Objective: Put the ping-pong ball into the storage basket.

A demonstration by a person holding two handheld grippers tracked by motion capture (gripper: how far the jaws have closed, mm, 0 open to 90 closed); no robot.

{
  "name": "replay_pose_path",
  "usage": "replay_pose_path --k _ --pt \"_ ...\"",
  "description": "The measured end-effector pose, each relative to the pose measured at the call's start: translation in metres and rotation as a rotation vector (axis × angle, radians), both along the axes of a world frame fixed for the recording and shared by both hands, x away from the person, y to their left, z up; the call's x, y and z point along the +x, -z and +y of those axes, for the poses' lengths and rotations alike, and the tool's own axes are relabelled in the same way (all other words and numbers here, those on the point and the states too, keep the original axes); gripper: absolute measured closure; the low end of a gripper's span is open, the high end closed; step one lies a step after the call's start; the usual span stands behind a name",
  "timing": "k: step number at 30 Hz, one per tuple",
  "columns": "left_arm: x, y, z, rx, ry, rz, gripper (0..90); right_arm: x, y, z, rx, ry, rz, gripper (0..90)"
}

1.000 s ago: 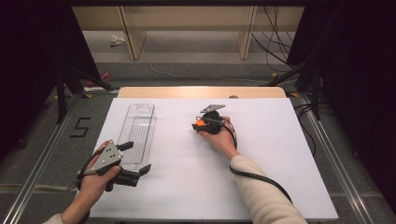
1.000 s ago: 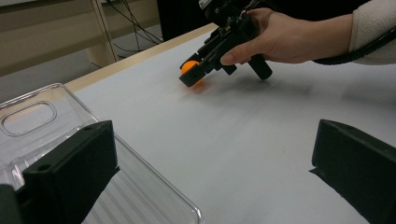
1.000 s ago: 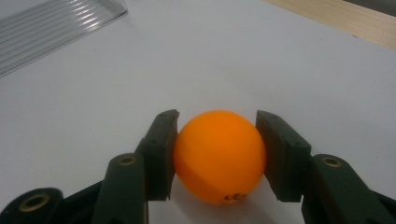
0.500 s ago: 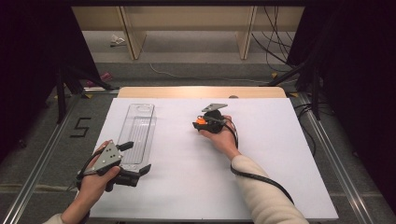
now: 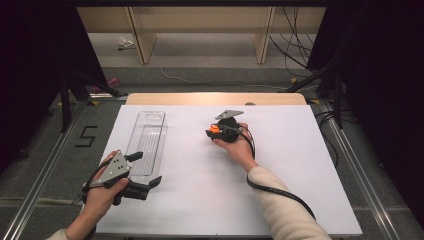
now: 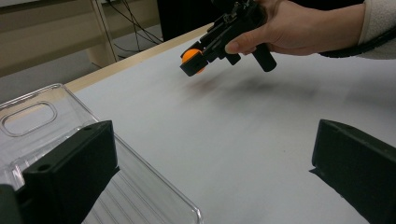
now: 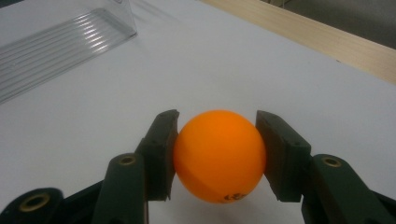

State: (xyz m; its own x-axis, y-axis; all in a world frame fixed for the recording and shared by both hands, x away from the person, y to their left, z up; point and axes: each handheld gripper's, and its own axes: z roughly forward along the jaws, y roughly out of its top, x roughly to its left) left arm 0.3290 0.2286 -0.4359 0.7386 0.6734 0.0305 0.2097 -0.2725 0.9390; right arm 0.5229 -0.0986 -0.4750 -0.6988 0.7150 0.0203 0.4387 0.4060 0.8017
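The white table [image 5: 280,190] carries a long clear tray [image 5: 147,142] at its left, lying flat with the left gripper [image 6: 210,182] low at its near end, jaws spread wide and grasping nothing, one jaw over the tray's rim and the other above bare table; the tray looks stiff, thin and slick, best taken by a rim; right of the tray and well apart from it, the right gripper [image 5: 214,133] hangs just above the table with its jaws clenched on an orange ball [image 7: 218,155], one pad on each side at the widest part; the ball looks very light, hollow, smooth and apt to roll or squirt out, so a grip across the middle suits it, firm but not crushing.
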Motion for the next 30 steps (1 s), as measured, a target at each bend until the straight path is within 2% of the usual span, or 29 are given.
replay_pose_path --k 30 --pt "0.0 0.0 0.0 -0.002 0.002 0.0 0.0 -0.009 -0.017 0.012 0.023 -0.034 -0.037 51.4"
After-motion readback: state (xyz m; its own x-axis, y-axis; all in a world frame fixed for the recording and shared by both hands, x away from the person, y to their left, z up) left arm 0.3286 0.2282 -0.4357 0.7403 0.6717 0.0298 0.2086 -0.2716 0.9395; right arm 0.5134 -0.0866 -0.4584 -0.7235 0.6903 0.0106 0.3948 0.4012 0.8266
